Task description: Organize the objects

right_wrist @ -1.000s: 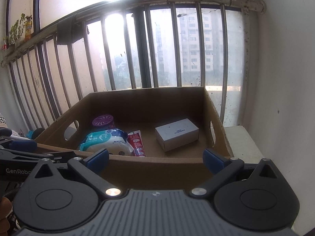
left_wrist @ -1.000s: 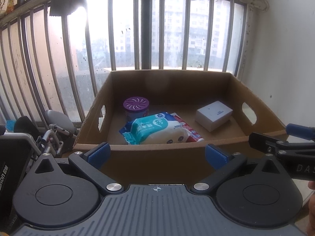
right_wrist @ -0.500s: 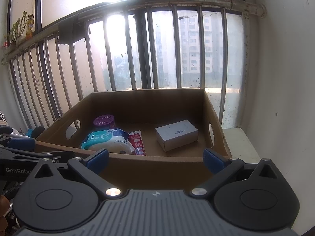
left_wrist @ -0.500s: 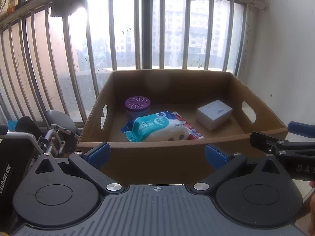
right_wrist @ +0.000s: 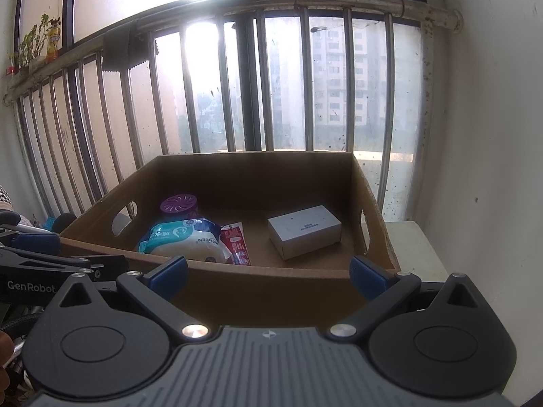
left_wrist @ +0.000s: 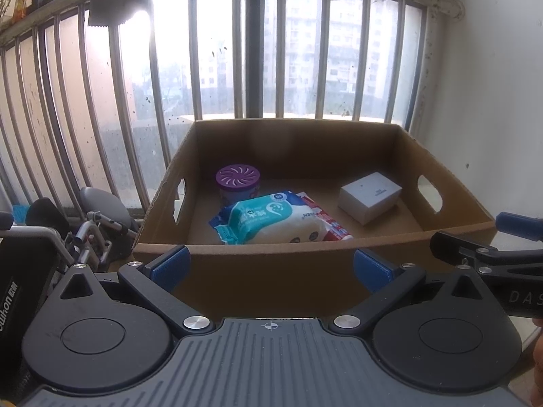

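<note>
both my left gripper point(left_wrist: 269, 266) and right gripper point(right_wrist: 268, 276) are spread wide, holding nothing, before the cardboard box point(right_wrist: 271, 273). inside it, the wipes pack point(left_wrist: 271, 222) lies flat, long axis left-right.

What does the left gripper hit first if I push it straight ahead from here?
Most likely the near wall of the cardboard box: the open left gripper sits level with it, below the rim. The wipes pack lies beyond, inside.

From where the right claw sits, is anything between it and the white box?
Only the cardboard box's near wall. The right claw, open, sits low outside it; the white box lies beyond on the floor, nothing on top.
</note>
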`<state>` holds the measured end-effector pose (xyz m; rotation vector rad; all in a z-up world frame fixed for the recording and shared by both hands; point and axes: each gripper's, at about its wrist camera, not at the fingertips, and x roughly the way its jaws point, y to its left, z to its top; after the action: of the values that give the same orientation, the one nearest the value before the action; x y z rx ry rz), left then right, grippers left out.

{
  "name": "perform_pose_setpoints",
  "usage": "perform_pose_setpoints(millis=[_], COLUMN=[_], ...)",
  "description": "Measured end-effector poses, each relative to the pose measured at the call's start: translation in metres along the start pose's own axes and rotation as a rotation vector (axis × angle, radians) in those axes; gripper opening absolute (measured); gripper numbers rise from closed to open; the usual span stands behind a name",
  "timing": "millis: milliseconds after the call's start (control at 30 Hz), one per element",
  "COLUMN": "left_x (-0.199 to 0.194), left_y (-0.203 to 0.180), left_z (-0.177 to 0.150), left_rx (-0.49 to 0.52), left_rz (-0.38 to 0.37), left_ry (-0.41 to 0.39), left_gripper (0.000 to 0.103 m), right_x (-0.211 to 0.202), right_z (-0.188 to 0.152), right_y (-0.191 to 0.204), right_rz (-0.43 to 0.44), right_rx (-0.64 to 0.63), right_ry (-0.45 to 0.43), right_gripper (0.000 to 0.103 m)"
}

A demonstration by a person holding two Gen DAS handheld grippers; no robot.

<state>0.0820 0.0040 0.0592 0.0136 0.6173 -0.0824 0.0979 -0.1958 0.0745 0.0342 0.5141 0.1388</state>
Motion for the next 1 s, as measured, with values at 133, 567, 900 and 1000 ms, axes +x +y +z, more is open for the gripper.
perform_pose_setpoints(millis=[133,567,900,1000], left_x=[0.0015,0.0006,-0.0007,-0.0008], left_y=[0.0005,-0.0019,-0.0013,-0.0011], left_z=[0.0001,0.0008,0.0028,0.0031], left_rx=[-0.001,0.016,0.018,0.018], left_rz=[-0.002,0.009,0.011,0.010], left_ry=[0.005,0.004,0.001,0.001], left_gripper=[0.103,0.103,0.103,0.103], right_x=[0.0008,0.0018,0.0014,0.0016], right_z=[-0.0004,-0.0003,0.0011,0.0009], right_y=[-0.0005,-0.0030,-0.0032,-0.0027], right_rz=[-0.001,0.005,0.007,0.007], right_rx=[0.001,0.012,0.010,0.010], right_ry=[0.004,0.007,0.004,0.004], right_gripper=[0.103,0.103,0.103,0.103])
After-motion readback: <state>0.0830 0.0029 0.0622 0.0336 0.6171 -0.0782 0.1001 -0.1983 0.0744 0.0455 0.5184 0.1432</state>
